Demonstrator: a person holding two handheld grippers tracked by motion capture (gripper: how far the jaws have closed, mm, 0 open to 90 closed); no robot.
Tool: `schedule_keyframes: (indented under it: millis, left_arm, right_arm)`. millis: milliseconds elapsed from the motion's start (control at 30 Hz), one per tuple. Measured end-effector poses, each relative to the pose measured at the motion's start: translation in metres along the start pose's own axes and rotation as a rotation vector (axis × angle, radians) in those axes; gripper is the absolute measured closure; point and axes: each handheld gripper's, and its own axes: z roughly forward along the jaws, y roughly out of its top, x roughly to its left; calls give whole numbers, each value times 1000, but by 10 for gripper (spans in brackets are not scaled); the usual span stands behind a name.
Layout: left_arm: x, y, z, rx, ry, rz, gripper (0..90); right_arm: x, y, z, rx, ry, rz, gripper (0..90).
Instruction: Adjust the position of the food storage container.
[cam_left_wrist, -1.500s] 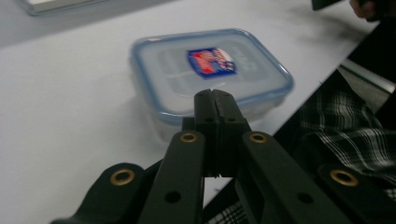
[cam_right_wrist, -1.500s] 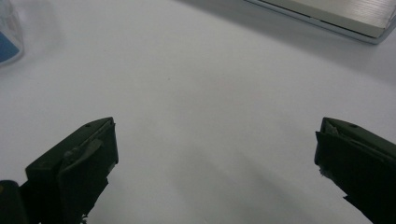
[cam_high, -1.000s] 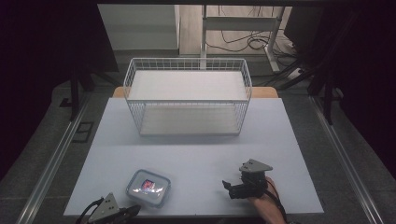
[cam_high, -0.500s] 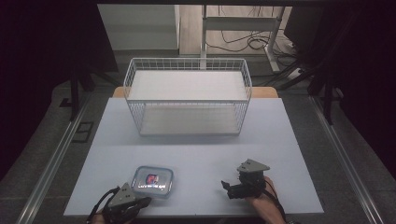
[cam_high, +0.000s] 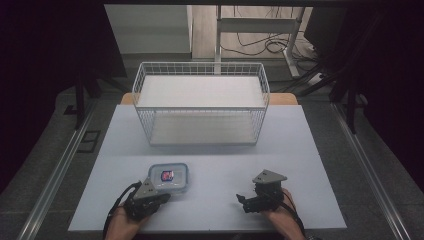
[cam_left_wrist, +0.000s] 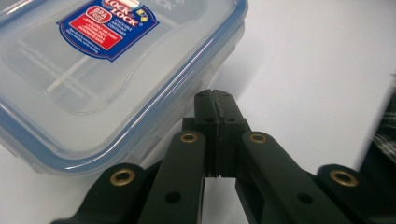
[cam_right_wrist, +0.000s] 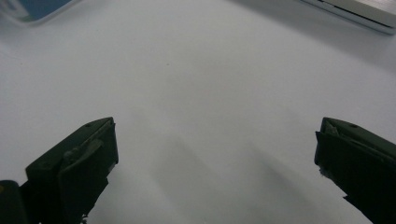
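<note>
A clear plastic food container (cam_high: 169, 177) with a blue-rimmed lid and a red-and-blue label lies on the white table, near the front left. In the left gripper view the container (cam_left_wrist: 116, 70) takes up the upper left. My left gripper (cam_left_wrist: 215, 100) is shut with nothing between its jaws, its tips against the container's near side wall. From above, the left gripper (cam_high: 161, 196) sits just in front of the container. My right gripper (cam_high: 242, 201) rests at the front right, pointing left. Its jaws stand wide apart over bare table, so the right gripper (cam_right_wrist: 215, 154) is open.
A white wire basket (cam_high: 200, 82) stands at the back middle of the table (cam_high: 300, 150); its base edge (cam_right_wrist: 355, 11) shows far off in the right gripper view. A corner of the container (cam_right_wrist: 28, 11) shows at that view's top left. Dark floor and table legs surround the table.
My left gripper came in from the front left corner and moved up to the container. The container has slid away from the front edge toward the basket. The right gripper stayed put.
</note>
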Motion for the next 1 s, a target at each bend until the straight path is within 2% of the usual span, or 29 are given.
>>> schedule_keyframes:
  millis: [33,67,100,200,233,333,433,533,567,633,767,800,900,1000]
  left_arm:
    - [7,3,6,13,17,-2,900]
    - [7,3,6,13,17,-2,900]
    - [14,5,10,20,23,-9,900]
    - [17,5,7,7,13,-25,899]
    - [18,4,0,-30,-17,-39,899]
    - [20,3,-23,-116,0,-65,899]
    - [32,-3,-41,-164,80,-100,898]
    - [51,-10,-43,-141,205,-136,895]
    - [58,-12,-41,-129,214,-153,892]
    - [67,-13,-34,-112,211,-184,890]
    - [72,-6,-21,-77,215,-182,890]
    - [73,-3,-18,-75,222,-181,897]
    - [73,1,-15,-100,204,-193,898]
    - [69,5,-11,-101,192,-185,898]
  right_arm:
    - [0,0,0,2,-2,1,0]
    - [-1,0,0,3,-3,2,0]
    - [-1,0,0,4,-3,3,0]
    - [-1,0,-1,6,-3,3,0]
    - [-2,0,-1,9,6,8,0]
    - [-3,0,-2,5,14,17,0]
    - [-4,0,-2,4,11,22,0]
    - [-4,0,0,15,-9,31,0]
    - [-4,0,1,19,-7,37,0]
    - [-5,1,2,18,2,38,0]
    - [-4,3,3,17,7,38,0]
    - [-3,5,3,9,8,35,0]
    - [-5,6,4,27,20,38,0]
    - [-8,7,4,39,37,70,0]
